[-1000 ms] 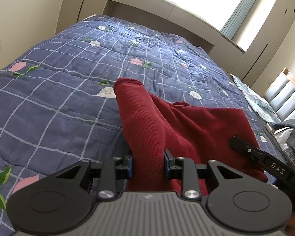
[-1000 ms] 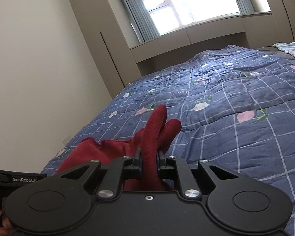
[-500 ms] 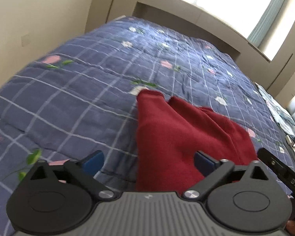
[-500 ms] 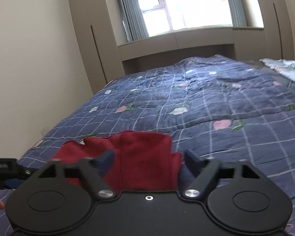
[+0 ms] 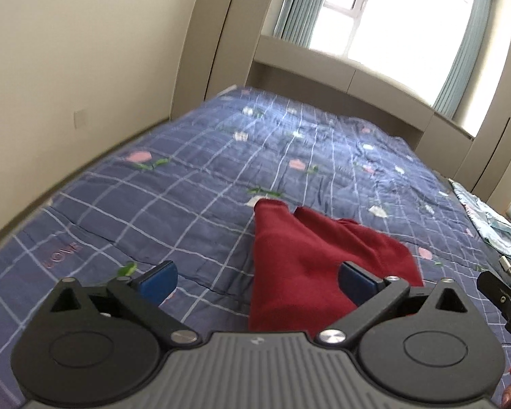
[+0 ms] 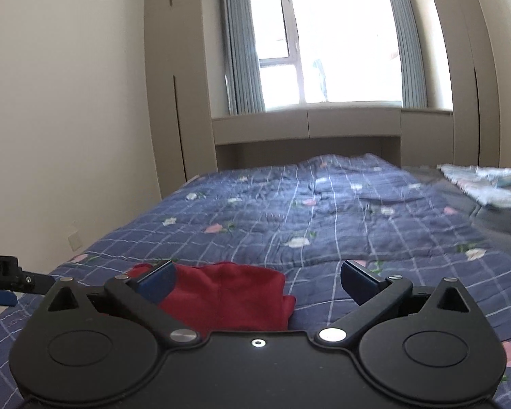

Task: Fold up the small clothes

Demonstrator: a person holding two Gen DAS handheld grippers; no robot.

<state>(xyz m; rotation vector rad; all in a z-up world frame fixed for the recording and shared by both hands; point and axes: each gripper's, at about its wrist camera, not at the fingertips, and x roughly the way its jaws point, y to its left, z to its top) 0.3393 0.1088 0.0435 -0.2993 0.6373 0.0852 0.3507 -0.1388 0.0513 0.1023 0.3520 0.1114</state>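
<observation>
A dark red knit garment (image 5: 303,259) lies folded on the blue checked quilt (image 5: 194,184), close to the bed's near edge. It also shows in the right wrist view (image 6: 221,296). My left gripper (image 5: 257,281) is open and empty, raised just above the garment's near end. My right gripper (image 6: 257,281) is open and empty too, held above the garment's right side. The tip of the right gripper shows at the right edge of the left wrist view (image 5: 504,300). The left gripper shows at the left edge of the right wrist view (image 6: 3,276).
The quilt (image 6: 323,218) covers the whole bed up to a low shelf under the window (image 6: 306,129). A wall runs along the left side (image 5: 85,68). A pale blue cloth (image 6: 487,187) lies at the bed's far right.
Both grippers have let go of the red garment, opened wide and lifted back from it. The garment has dropped flat onto the quilt.
</observation>
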